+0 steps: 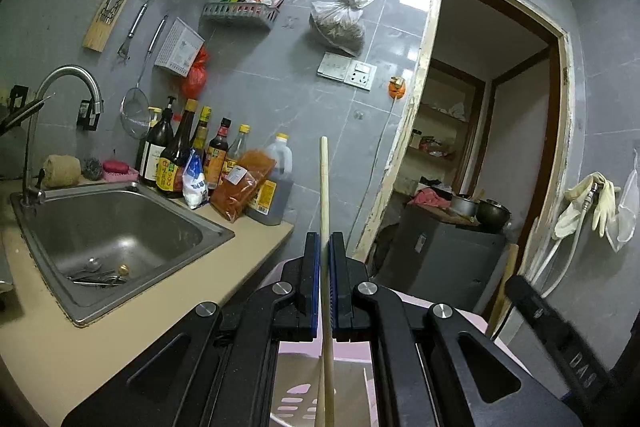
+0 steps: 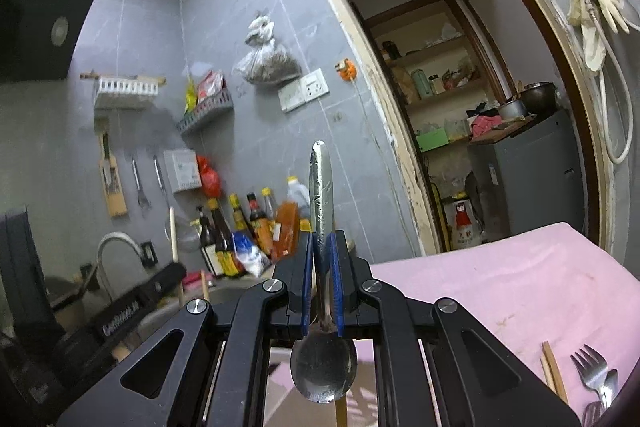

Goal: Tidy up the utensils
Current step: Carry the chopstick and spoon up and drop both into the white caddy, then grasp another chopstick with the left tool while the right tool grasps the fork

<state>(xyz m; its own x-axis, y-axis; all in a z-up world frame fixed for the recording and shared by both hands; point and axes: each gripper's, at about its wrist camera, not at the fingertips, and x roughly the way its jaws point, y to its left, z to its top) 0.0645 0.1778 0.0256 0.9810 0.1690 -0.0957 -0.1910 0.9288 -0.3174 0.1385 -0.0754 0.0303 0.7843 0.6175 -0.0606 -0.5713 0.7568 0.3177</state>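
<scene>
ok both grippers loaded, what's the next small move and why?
Probably lower the right gripper, shut on the spoon, toward the pink mat and set it beside the forks lying there. The left gripper can wait, shut on its chopstick.

Wood, steel and cloth at the grippers

Pale matt wooden chopstick [image 1: 325, 195]; glossy metal spoon [image 2: 323, 367] with textured handle; soft pink cloth [image 2: 520, 279] beneath; brushed steel sink [image 1: 120, 227] leftward.
</scene>
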